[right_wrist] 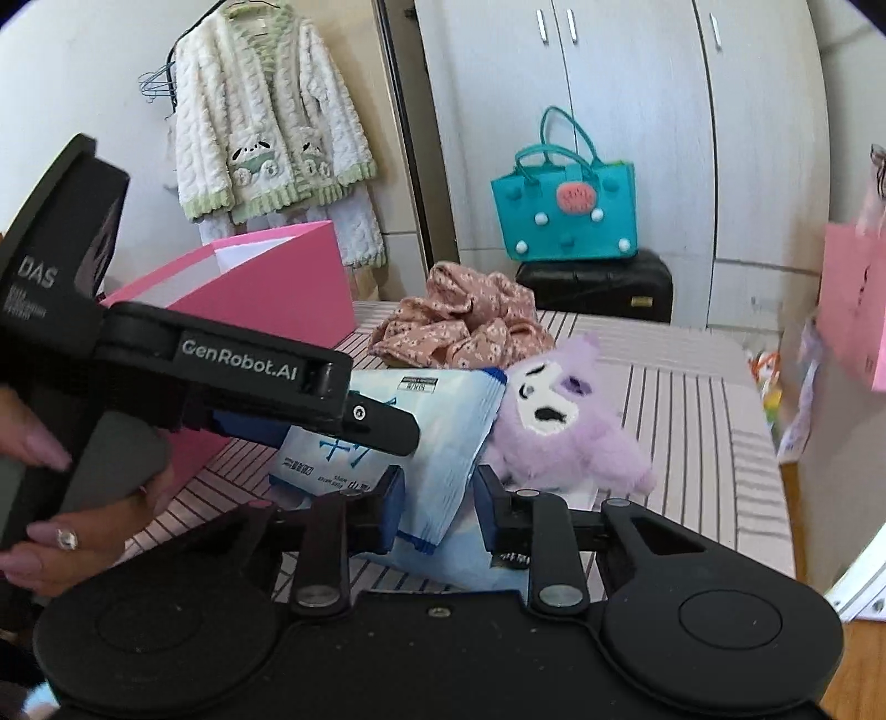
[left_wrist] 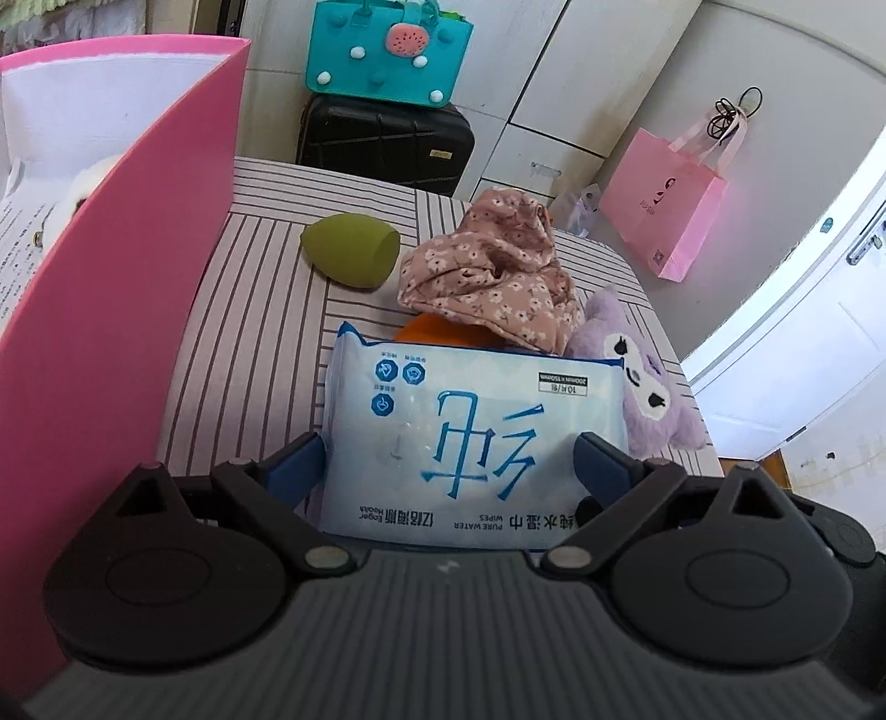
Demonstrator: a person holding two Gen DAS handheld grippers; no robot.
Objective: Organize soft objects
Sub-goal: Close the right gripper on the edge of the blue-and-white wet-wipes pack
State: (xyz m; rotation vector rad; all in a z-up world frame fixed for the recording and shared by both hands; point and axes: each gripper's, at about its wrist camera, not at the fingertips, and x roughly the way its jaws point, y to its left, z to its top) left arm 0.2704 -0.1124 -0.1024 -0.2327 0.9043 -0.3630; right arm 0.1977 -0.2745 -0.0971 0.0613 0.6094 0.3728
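Observation:
A white and blue pack of wet wipes [left_wrist: 470, 432] lies between the fingers of my left gripper [left_wrist: 447, 471], which stands open wide with a pad at each side of the pack. In the right wrist view the pack [right_wrist: 443, 421] is tilted up, and my right gripper [right_wrist: 440, 509] is shut on its lower sealed end. One left finger [right_wrist: 382, 426] reaches across the pack from the left. Behind it lie a pink floral cloth [left_wrist: 493, 271], a purple plush toy [left_wrist: 648, 387] and a green egg-shaped sponge [left_wrist: 351, 252]. A tall pink open box [left_wrist: 111, 332] stands at the left.
All of this rests on a striped table [left_wrist: 260, 343]. Something orange [left_wrist: 426, 332] peeks from under the cloth. Beyond the table a teal bag [left_wrist: 387, 50] sits on a black suitcase [left_wrist: 387, 138]. A pink paper bag [left_wrist: 664, 216] hangs at the right. A hand [right_wrist: 55, 531] holds the left gripper.

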